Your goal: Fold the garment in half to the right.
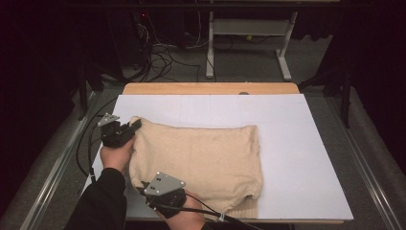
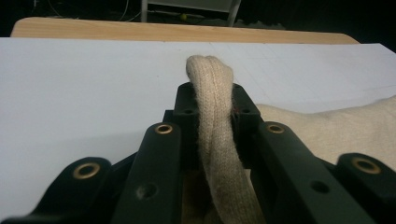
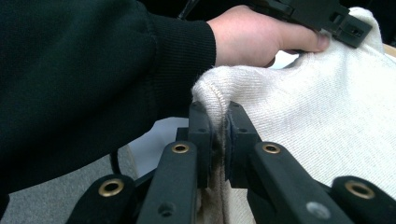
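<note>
A cream knitted sweater (image 1: 201,158) lies folded on the white board (image 1: 297,143). My left gripper (image 1: 135,125) is shut on its far left corner; in the left gripper view a thick roll of the knit (image 2: 212,107) is pinched between the black jaws. My right gripper (image 1: 143,184) holds the near left edge, and the right gripper view has the sweater's edge (image 3: 217,100) clamped tight between its jaws. In that view the other hand (image 3: 261,35) and the left gripper (image 3: 348,28) grip the cloth farther off.
The board lies on a wooden table (image 1: 210,88) with bare white room to the right and behind the sweater. Cables (image 1: 91,139) trail off the left edge. A desk frame (image 1: 249,33) and wires stand on the floor beyond.
</note>
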The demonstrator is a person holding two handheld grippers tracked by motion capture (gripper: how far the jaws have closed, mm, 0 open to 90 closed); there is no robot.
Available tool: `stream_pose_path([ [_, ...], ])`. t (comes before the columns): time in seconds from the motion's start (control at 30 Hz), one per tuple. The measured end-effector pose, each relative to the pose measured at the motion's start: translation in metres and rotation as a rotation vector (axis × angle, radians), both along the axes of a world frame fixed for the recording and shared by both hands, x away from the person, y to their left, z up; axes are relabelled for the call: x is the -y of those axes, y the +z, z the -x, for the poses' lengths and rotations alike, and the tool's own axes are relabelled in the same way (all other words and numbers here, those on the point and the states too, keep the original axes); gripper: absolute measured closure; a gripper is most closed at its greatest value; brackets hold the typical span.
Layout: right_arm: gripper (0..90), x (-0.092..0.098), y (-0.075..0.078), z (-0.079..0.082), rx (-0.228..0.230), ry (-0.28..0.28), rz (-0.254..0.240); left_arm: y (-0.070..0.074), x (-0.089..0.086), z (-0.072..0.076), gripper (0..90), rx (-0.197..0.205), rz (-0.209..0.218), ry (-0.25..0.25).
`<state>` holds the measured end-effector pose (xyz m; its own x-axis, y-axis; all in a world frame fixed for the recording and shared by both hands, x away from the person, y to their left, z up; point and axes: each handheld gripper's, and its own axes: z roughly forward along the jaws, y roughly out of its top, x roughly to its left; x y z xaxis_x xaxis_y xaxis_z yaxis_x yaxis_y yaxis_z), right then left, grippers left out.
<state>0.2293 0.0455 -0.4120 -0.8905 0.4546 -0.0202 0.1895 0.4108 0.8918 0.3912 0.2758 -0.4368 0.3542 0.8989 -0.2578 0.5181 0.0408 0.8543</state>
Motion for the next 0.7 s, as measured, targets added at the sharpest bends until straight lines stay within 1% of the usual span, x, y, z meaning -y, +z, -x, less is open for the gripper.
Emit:
stream_pose_path([
  [0.13, 84.5, -0.011, 0.004, 0.001, 0.005, 0.015, -0.01, 0.002, -0.01, 0.004, 76.5, -0.007, -0.017, -0.002],
  [0.23, 84.5, -0.018, 0.006, 0.001, 0.013, 0.027, -0.011, 0.004, -0.016, 0.006, 76.5, -0.015, -0.013, 0.004],
  [0.27, 84.5, -0.019, 0.006, 0.001, 0.014, 0.03, -0.01, 0.004, -0.017, 0.007, 76.5, -0.016, -0.02, 0.006],
  [0.4, 84.5, -0.02, 0.001, 0.001, 0.003, 0.03, -0.003, 0.003, -0.016, 0.007, 76.5, -0.015, -0.023, 0.002],
  [0.5, 84.4, -0.021, -0.009, 0.001, -0.015, 0.041, 0.033, -0.001, -0.016, 0.006, 76.5, -0.03, -0.022, 0.001],
  [0.57, 84.4, -0.023, -0.019, 0.001, -0.033, 0.051, 0.073, -0.004, -0.017, 0.006, 76.4, -0.038, -0.022, -0.003],
  [0.7, 84.2, -0.032, -0.039, 0.004, -0.052, 0.071, 0.133, -0.012, -0.02, 0.005, 76.4, -0.053, -0.02, -0.007],
])
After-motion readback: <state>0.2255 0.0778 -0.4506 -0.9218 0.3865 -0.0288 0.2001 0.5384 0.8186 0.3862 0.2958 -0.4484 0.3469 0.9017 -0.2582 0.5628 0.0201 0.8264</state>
